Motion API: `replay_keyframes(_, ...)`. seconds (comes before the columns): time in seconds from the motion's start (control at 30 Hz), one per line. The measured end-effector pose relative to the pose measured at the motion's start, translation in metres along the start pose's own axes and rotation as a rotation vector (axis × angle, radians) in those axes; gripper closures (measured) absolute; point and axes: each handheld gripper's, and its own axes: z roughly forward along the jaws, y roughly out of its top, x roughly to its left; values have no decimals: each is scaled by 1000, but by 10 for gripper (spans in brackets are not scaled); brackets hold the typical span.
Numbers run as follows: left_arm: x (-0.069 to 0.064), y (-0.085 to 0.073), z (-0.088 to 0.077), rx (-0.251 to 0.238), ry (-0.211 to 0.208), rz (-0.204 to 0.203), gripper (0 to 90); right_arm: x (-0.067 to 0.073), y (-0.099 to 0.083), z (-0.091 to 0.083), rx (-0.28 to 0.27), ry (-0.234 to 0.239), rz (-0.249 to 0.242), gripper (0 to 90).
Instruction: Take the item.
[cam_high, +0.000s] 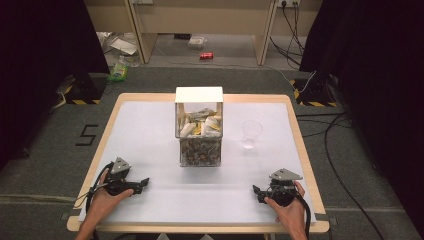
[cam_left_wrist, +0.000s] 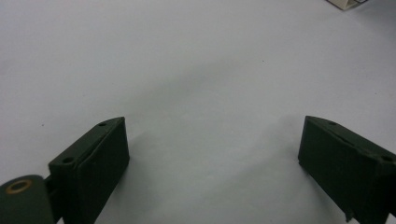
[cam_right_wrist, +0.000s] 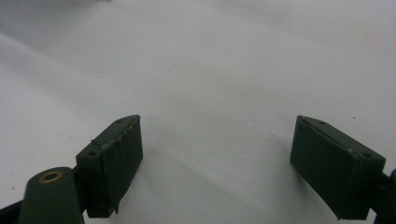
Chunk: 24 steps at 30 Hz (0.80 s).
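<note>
I held my left tongs (cam_high: 145, 182) low over the near left of the tabletop (cam_high: 150, 145), jaws spread wide with nothing between them; in the left gripper view there was just white sheet between the two black jaws. My right tongs (cam_high: 255, 190) sat at the near right, spread the same way and likewise empty.

The things to work with were well apart from both. The box (cam_high: 199, 127), a clear two-level case with a white top, stood at the middle of the tabletop: pale and yellow packets in the upper level, small brownish pieces in the lower. The cup (cam_high: 251, 134), clear plastic and upright, stood just right of the box.

What worried me was the cup. It looked light and thin-walled, so a hard squeeze could buckle it, and a jaw coming in crooked could knock it over or skid it on the smooth sheet. Being clear, its rim was hard to judge. Reaching into the box, I could snag the wall and shove the whole case, perhaps into the cup.
</note>
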Motion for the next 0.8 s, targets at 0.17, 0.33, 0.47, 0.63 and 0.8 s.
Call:
replay_keyframes(0.17,0,0,0,0,0,0,77,1,3,-5,-41,-12,-7,178)
replay_keyframes(0.33,0,0,0,0,0,0,77,4,8,-11,-86,-16,-20,195)
replay_keyframes(0.47,0,0,0,0,0,0,77,7,11,-15,-112,-16,-36,211)
replay_keyframes(0.63,0,0,0,0,0,0,77,12,18,-20,-137,-3,-50,227)
replay_keyframes(0.8,0,0,0,0,0,0,77,18,29,-27,-174,11,-70,247)
